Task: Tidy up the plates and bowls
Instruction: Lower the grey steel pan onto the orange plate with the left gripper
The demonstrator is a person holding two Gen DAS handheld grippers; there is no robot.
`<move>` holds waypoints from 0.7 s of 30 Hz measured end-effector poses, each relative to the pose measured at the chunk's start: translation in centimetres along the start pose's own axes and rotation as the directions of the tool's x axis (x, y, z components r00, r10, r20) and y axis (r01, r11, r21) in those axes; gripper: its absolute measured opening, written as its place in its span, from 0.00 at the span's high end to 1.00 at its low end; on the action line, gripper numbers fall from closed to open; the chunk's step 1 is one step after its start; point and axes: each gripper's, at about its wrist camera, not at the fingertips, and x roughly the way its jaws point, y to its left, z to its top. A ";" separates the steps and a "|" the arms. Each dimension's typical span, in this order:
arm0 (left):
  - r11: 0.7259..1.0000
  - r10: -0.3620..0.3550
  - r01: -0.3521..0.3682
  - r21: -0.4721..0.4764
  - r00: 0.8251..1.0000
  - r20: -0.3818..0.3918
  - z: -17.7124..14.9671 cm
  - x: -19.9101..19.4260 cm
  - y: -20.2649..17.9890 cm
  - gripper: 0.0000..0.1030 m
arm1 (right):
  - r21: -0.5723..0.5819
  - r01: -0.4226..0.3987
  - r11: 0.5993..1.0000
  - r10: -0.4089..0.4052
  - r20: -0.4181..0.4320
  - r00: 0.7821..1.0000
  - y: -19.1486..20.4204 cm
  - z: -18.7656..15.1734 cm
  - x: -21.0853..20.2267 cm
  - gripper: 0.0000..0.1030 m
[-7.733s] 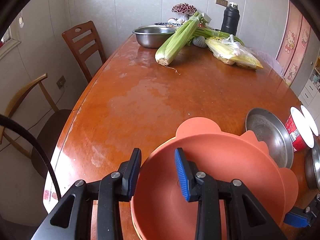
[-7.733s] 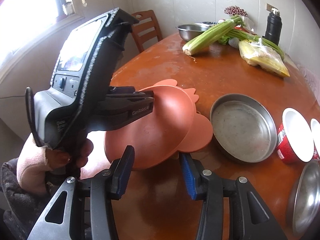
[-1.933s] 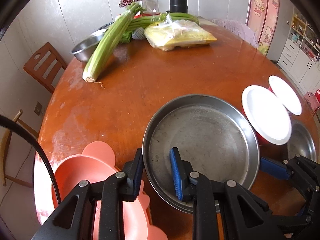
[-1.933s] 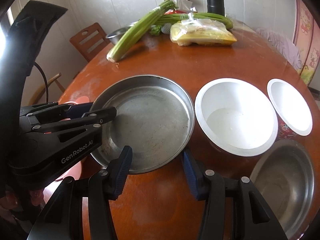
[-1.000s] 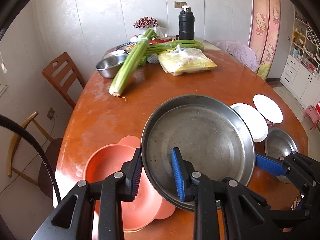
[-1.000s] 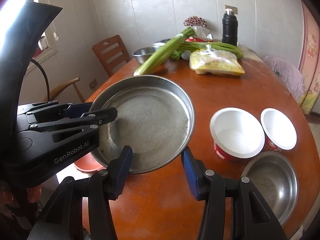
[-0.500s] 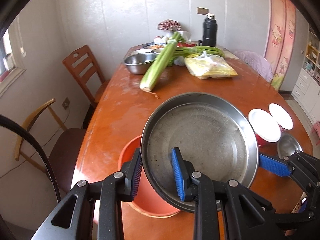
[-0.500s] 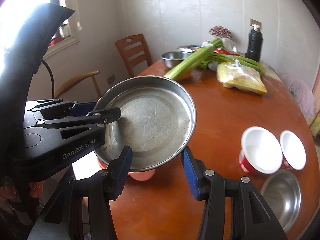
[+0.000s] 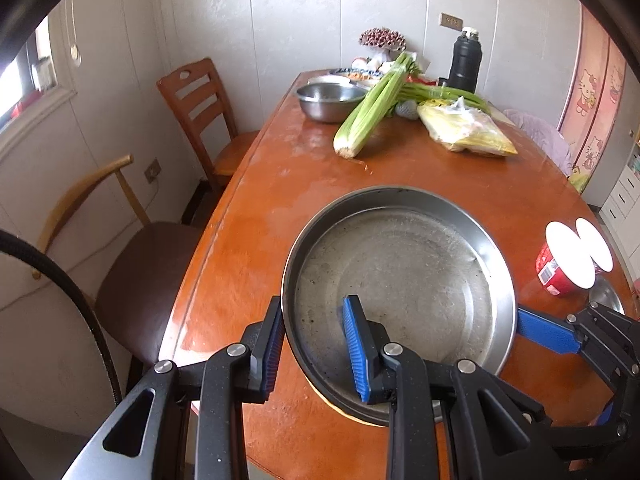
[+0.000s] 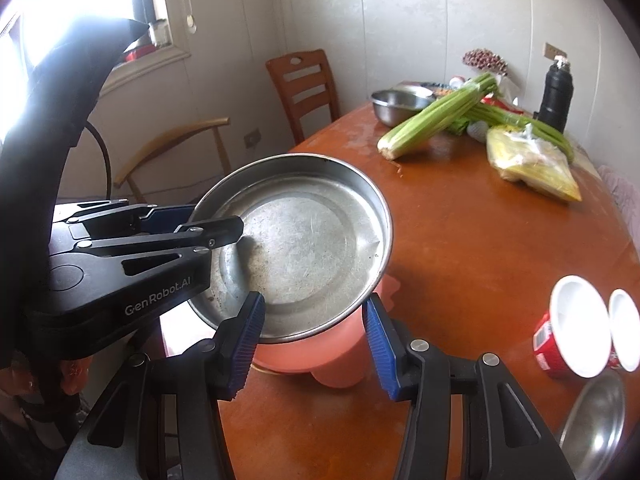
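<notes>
A wide steel pan (image 9: pixel 400 276) hangs in the air, and my left gripper (image 9: pixel 312 312) is shut on its left rim, one pad inside and one outside. The right wrist view shows the same pan (image 10: pixel 304 248) just above a pink bowl (image 10: pixel 320 352) near the table's front left edge, with the left gripper (image 10: pixel 236 228) clamped on its rim. My right gripper (image 10: pixel 312 320) is open at the pan's near rim, its fingers wide apart and not pressing on it. One of its blue fingers (image 9: pixel 548 332) pokes out by the pan's right rim. The pan hides most of the pink bowl.
Two red cups (image 10: pixel 576 320) with white insides and a small steel bowl (image 10: pixel 596 420) stand at the right. Celery (image 9: pixel 372 112), a steel bowl (image 9: pixel 328 100), a yellow bag (image 9: pixel 464 132) and a black flask (image 9: pixel 464 64) fill the far end. Two chairs (image 9: pixel 200 112) stand left of the table (image 9: pixel 248 248).
Both grippers have carried the pan to the left, from beside the pink bowl to over it. The bowl is now mostly covered, and the cups have slid off to the right.
</notes>
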 end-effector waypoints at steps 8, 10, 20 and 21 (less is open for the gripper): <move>1.000 -0.014 0.013 -0.021 0.999 -0.042 -1.0 2.4 0.9 0.72 | 0.002 -0.012 1.000 0.012 -0.063 0.998 -0.3 -0.5 3.2 0.49; 1.000 -0.015 0.015 -0.020 0.999 -0.047 -1.2 2.7 1.0 0.72 | -0.002 -0.010 1.000 0.010 -0.077 0.997 -0.2 -0.8 3.8 0.49; 1.000 -0.026 0.025 -0.016 0.998 -0.061 -1.6 3.8 1.0 0.72 | -0.014 0.015 1.000 -0.016 -0.101 0.995 -0.2 -1.3 5.2 0.49; 1.000 -0.027 0.026 -0.015 0.998 -0.061 -1.6 3.8 1.0 0.72 | -0.015 0.018 1.000 -0.020 -0.101 0.995 -0.1 -1.3 5.2 0.49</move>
